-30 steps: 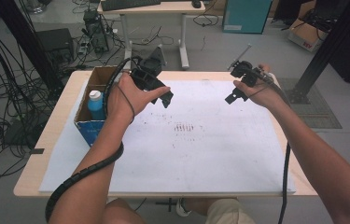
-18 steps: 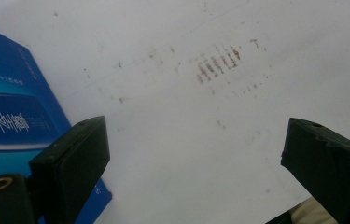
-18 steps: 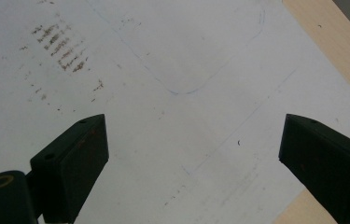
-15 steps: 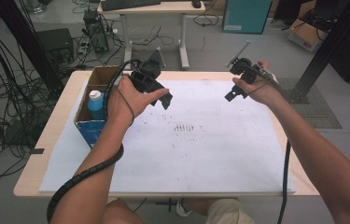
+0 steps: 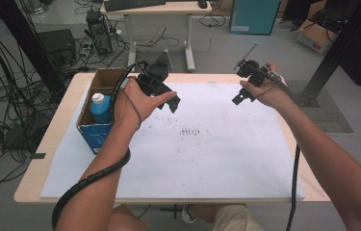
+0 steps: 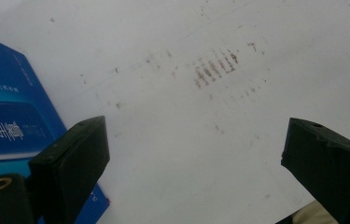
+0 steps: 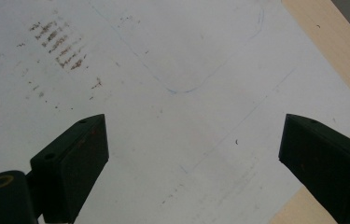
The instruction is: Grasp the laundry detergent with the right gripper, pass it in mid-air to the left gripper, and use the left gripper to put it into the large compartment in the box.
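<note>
Left gripper view showed a blue box point(image 6: 9, 126) with white print too blurred to read, beside the wide-parted jaws of the left gripper point(image 6: 196, 172), which held nothing. The right gripper point(image 7: 193, 168) was likewise spread and empty over a stained white sheet point(image 7: 172, 116) on a wooden table point(image 7: 326, 42). In the high view the box held a blue bottle point(image 5: 100, 108); cables point(image 5: 5, 115) littered the grey floor point(image 5: 216, 43).

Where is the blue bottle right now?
In the high view, the blue bottle stands inside the open cardboard box at the table's left edge, just left of the left claw.
</note>
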Motion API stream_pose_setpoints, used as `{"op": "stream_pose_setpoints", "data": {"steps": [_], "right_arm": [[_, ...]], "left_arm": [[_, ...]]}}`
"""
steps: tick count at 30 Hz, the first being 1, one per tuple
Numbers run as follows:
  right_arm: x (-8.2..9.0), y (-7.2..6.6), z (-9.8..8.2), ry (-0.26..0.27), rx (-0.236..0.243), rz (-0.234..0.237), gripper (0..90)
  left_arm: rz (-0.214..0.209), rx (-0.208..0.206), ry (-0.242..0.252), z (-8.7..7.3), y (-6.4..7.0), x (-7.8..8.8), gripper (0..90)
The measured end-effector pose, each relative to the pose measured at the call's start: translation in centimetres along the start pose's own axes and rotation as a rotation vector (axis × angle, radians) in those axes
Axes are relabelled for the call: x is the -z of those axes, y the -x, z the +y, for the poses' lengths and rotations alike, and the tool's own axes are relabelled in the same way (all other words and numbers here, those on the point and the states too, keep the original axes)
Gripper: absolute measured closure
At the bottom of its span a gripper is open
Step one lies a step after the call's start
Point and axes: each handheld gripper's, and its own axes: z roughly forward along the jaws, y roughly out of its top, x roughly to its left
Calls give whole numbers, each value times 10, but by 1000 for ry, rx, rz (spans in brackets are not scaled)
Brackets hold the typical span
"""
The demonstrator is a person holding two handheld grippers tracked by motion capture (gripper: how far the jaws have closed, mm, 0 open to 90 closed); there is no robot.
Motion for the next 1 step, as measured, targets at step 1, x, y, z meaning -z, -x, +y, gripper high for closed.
{"op": "stream_pose_setpoints", "data": {"steps": [1], "right_arm": [[0, 0, 0, 1, 0, -1, 82]], "left_arm": [[1, 0, 0, 0, 0, 0, 77]]}}
